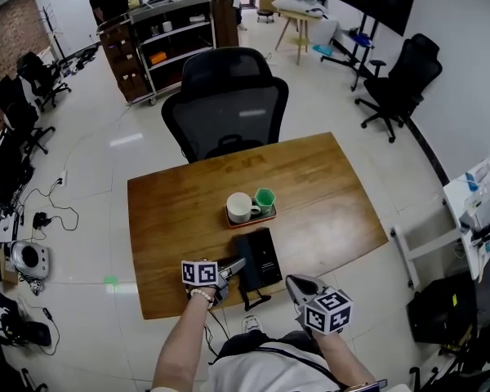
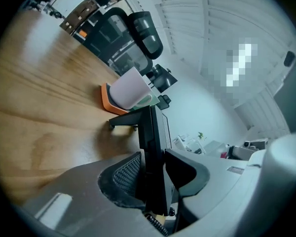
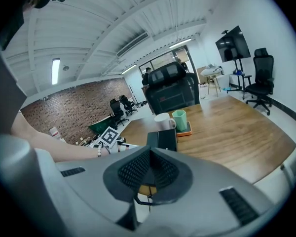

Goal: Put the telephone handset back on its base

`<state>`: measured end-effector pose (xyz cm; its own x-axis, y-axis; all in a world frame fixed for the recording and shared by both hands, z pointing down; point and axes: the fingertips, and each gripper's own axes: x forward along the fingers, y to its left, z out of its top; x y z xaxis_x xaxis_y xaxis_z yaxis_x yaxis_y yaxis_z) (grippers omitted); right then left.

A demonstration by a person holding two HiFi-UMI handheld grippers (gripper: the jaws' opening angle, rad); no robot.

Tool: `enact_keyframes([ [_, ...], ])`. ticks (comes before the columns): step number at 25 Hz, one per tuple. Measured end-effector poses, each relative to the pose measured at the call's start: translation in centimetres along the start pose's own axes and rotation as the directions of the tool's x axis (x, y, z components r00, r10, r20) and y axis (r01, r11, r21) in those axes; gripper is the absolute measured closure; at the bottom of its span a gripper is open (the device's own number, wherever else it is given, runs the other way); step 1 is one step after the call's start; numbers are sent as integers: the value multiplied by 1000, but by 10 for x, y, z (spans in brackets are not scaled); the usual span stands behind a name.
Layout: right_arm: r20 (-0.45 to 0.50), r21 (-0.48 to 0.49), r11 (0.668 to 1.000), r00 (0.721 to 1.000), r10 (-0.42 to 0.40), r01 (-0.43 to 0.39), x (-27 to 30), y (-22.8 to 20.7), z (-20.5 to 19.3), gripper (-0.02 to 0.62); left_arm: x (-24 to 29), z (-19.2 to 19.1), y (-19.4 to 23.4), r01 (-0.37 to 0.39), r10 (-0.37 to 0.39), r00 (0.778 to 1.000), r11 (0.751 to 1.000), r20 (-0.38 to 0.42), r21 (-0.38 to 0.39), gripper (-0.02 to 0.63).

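Note:
The black telephone base sits near the front edge of the wooden table. The black handset lies along the base's left side. My left gripper reaches it from the left. In the left gripper view the handset stands edge-on between the jaws of the left gripper, which is open; the textured left pad stands just off it. My right gripper hovers off the table's front edge, right of the phone. In its own view the right gripper is shut on nothing and points at the base.
Behind the phone an orange tray holds a white mug and a green cup. The phone's cord hangs over the front edge. A black office chair stands at the table's far side.

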<state>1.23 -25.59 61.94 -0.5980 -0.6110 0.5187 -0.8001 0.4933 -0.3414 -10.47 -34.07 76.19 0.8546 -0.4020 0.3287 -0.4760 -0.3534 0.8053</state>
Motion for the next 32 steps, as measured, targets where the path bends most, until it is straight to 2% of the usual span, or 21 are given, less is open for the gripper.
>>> enact_keyframes([
  [3, -4, -9, 1000, 1000, 16, -16, 0, 4, 2, 595, -20, 6, -5, -89, 89, 993, 996, 81, 3, 451],
  [6, -8, -19, 999, 999, 33, -33, -3, 6, 3, 595, -57, 11, -20, -171, 165, 967, 985, 195, 14, 454],
  [9, -8, -24, 999, 999, 45, -45, -9, 6, 4, 595, -94, 5, -37, -287, 265, 928, 957, 263, 47, 519],
  [12, -6, -29, 998, 998, 58, -58, -15, 6, 4, 595, -129, -4, -53, -413, 380, 869, 910, 315, 41, 600],
  [13, -4, -30, 998, 998, 64, -64, -17, 5, 3, 595, -137, -8, -60, -437, 402, 855, 899, 327, 38, 600],
  [21, 5, -37, 993, 994, 108, -108, -41, 9, -1, 595, -153, -46, -133, -521, 460, 801, 851, 384, 68, 600],
  [26, 12, -45, 989, 990, 141, -140, -56, 15, -7, 595, -141, -74, -160, -511, 458, 805, 858, 378, 50, 600],
  [32, 5, -63, 985, 987, 161, -160, -73, 19, -20, 595, -135, -99, -175, -564, 505, 777, 824, 375, 58, 600],
])
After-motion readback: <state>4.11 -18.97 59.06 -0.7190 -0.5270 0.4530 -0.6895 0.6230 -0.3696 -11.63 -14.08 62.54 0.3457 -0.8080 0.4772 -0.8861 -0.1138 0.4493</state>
